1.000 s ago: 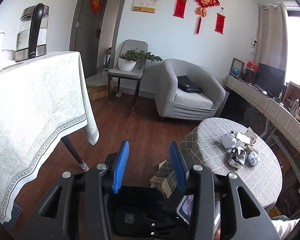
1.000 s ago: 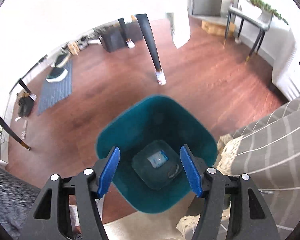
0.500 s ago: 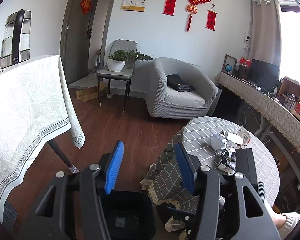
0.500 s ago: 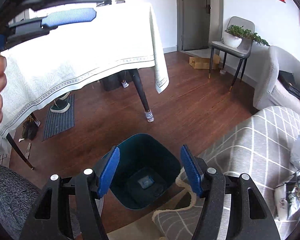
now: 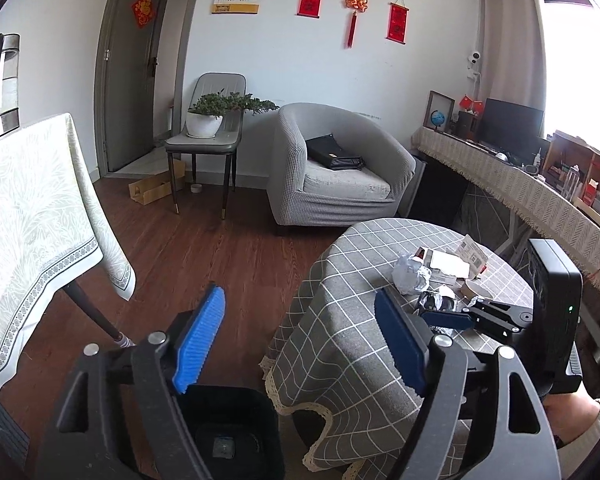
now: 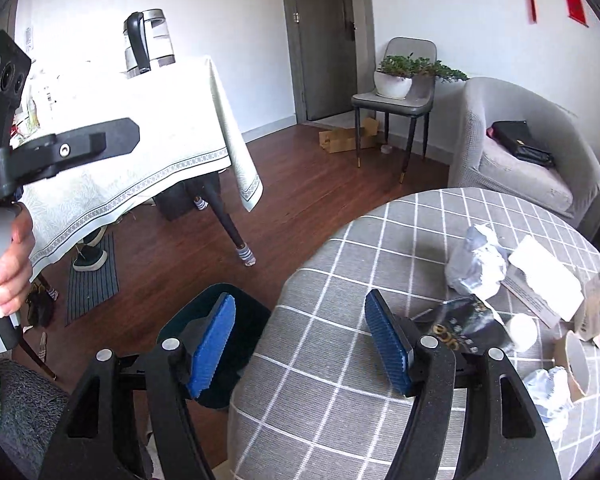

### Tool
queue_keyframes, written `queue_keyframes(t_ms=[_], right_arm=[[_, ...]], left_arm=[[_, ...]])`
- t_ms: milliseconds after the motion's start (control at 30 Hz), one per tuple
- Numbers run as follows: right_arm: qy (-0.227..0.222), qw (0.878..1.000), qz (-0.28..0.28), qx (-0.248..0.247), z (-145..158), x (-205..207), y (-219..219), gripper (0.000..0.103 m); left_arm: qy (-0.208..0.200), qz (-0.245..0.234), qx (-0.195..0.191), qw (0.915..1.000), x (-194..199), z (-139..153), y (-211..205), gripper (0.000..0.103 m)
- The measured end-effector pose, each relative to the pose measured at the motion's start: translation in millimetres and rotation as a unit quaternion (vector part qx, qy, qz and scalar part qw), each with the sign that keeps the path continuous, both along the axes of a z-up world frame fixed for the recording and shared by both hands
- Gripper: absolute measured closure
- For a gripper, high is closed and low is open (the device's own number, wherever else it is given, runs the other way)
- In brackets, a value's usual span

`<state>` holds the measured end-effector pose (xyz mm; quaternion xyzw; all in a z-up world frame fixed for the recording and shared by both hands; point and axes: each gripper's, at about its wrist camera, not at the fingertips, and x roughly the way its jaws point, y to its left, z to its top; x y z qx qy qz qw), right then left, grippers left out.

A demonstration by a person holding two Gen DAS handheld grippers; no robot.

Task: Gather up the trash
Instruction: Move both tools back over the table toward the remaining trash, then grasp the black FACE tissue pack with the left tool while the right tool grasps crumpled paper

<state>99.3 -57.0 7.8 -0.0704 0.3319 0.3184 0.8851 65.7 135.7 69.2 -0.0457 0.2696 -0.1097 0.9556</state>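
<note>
The right gripper, jaws apart and empty, is swinging up from over the bin toward the round table, so another pickup seems next. The left gripper is also gaping, idle. Beyond, the crumpled trash pile is lying clustered on the checked cloth.

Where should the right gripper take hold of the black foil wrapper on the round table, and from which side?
Grip the black foil wrapper at its near crumpled edge, coming from above and slightly from the left. It lies flat on the round table, so a raised fold is probably the only part that the fingers can pinch. The right gripper is open and already close to it.
</note>
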Motion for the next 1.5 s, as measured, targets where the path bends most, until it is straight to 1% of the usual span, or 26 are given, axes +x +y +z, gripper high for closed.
queue_keyframes(t_ms=[67,300,433,567,767,833,1133,1300,1433,1500], right_arm=[[-0.004,1.000,-0.013,0.003,1,2,-13,0.031],[-0.007,0.999,-0.051,0.008,2,1,-52,0.030],[-0.011,0.998,-0.069,0.008,4,0,-73,0.029],[-0.015,0.996,-0.084,0.002,3,0,-87,0.028],[0.002,0.994,-0.107,0.005,-2,3,-114,0.028],[0.006,0.993,-0.114,0.006,-3,3,-121,0.028],[0.037,0.992,-0.123,0.016,-15,4,-146,0.028],[0.050,0.991,-0.120,0.036,-15,3,-159,0.028],[0.064,0.990,-0.116,0.042,-19,5,-163,0.028],[0.080,0.989,-0.111,0.064,-21,7,-166,0.028]], left_arm=[[0.000,-0.008,0.008,0.9999,2,-4,-10,0.019],[0.005,-0.048,0.026,0.9985,12,-17,-47,0.015],[0.015,-0.085,0.025,0.9960,18,-26,-68,0.015],[0.020,-0.105,0.030,0.9939,23,-35,-88,0.015],[0.038,-0.129,0.018,0.9908,37,-48,-108,0.014],[0.044,-0.144,0.018,0.9884,41,-53,-116,0.014],[0.080,-0.189,0.034,0.9780,57,-83,-152,0.014],[0.098,-0.193,0.041,0.9754,69,-97,-165,0.014],[0.110,-0.190,0.033,0.9749,77,-103,-170,0.014],[0.113,-0.195,0.028,0.9739,78,-103,-171,0.014]])
